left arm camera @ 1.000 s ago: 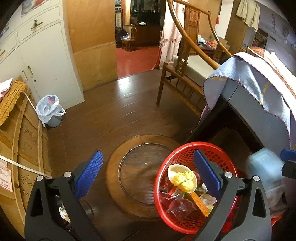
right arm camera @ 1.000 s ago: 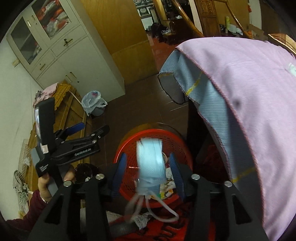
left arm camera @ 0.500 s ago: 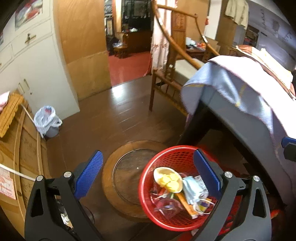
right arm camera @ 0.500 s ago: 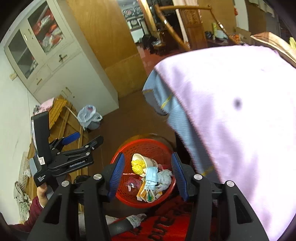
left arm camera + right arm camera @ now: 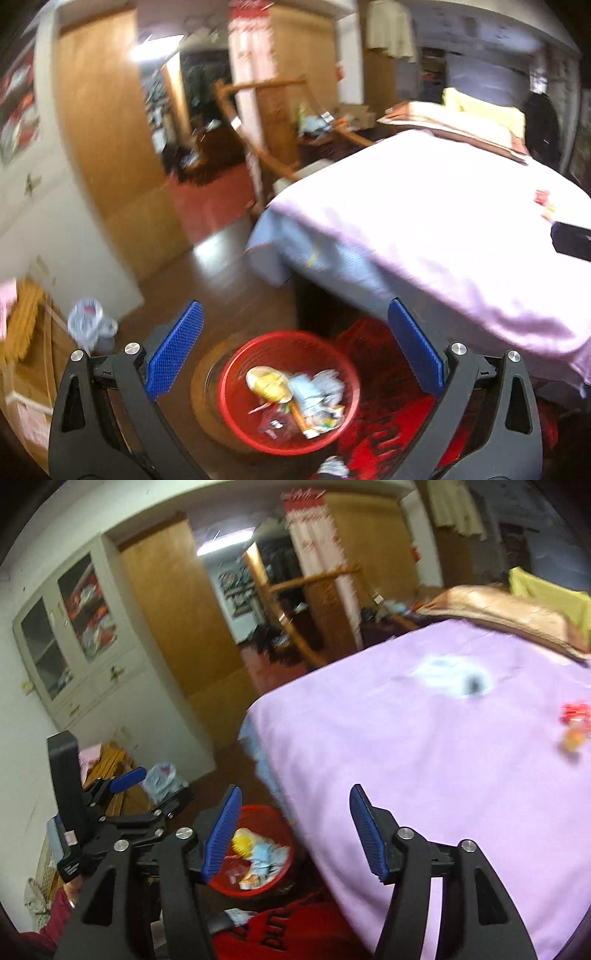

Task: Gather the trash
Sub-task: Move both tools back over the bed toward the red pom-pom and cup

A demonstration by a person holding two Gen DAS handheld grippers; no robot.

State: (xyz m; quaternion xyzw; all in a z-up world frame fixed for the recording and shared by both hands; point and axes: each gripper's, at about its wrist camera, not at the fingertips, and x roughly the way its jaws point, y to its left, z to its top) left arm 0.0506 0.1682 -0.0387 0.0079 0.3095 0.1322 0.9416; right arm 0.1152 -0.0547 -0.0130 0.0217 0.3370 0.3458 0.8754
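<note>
A red basket [image 5: 229, 406] stands on the floor beside the bed, holding a yellow cup, a blue face mask [image 5: 304, 393] and wrappers; it also shows in the right wrist view [image 5: 275, 821]. My left gripper [image 5: 293, 354] is open and empty, high above the basket. My right gripper [image 5: 295, 834] is open and empty, raised near the bed's corner. On the pink bedsheet [image 5: 424, 760] lie a pale blue item [image 5: 439, 672] and a red and orange wrapper [image 5: 572, 723], both blurred. The left gripper shows at left in the right wrist view [image 5: 125, 797].
A round wooden board [image 5: 205, 391] lies under the basket. A bagged small bin [image 5: 92, 326] stands by the white cabinet [image 5: 96, 664]. A wooden chair [image 5: 258, 122] stands near the doorway. Folded bedding [image 5: 461, 118] lies at the bed's far end. A red mat [image 5: 280, 934] lies by the bed.
The right gripper let the blue mask fall into the basket and opened wider. Both grippers have risen and tilted up towards the bed top.
</note>
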